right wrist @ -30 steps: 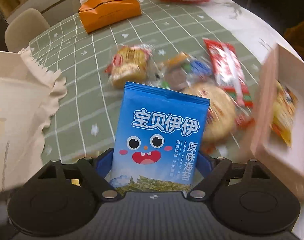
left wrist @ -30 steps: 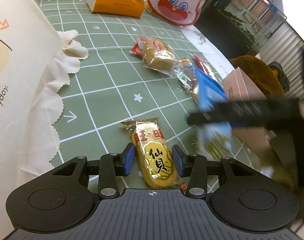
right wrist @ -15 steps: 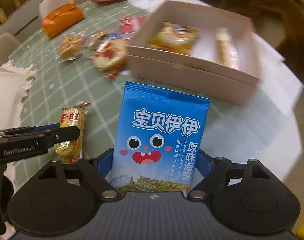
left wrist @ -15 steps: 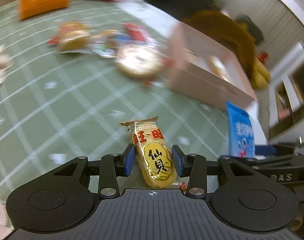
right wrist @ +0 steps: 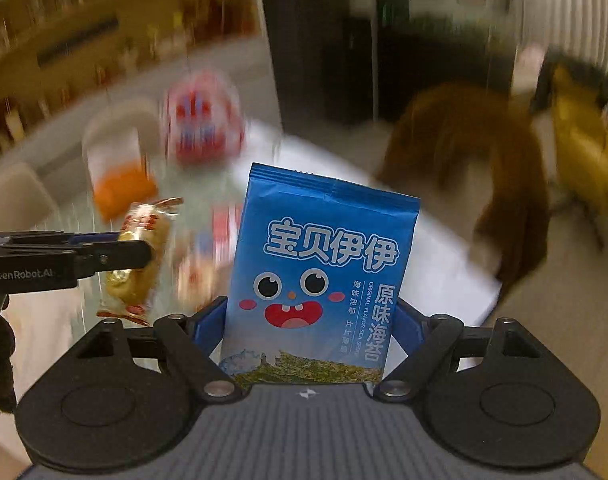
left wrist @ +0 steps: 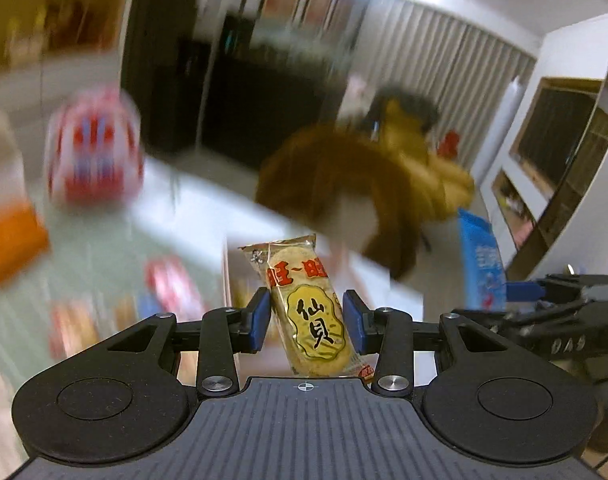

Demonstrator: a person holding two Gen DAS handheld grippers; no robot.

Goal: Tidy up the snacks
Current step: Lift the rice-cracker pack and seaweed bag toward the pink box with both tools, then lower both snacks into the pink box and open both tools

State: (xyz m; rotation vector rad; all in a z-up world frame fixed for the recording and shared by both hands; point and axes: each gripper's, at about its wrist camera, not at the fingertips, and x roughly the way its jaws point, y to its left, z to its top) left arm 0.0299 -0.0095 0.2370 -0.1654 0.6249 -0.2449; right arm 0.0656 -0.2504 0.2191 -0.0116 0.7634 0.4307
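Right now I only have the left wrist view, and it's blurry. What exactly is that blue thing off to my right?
Observer: A blue seaweed packet with a cartoon face, standing upright in the right gripper.
Operator: Is it gripped properly?
Observer: The blue pads sit against both its side edges, low on the pack.
Operator: And my rice cracker, seen from there?
Observer: The rice cracker hangs clamped in the left gripper, left of the seaweed packet, not touching it.
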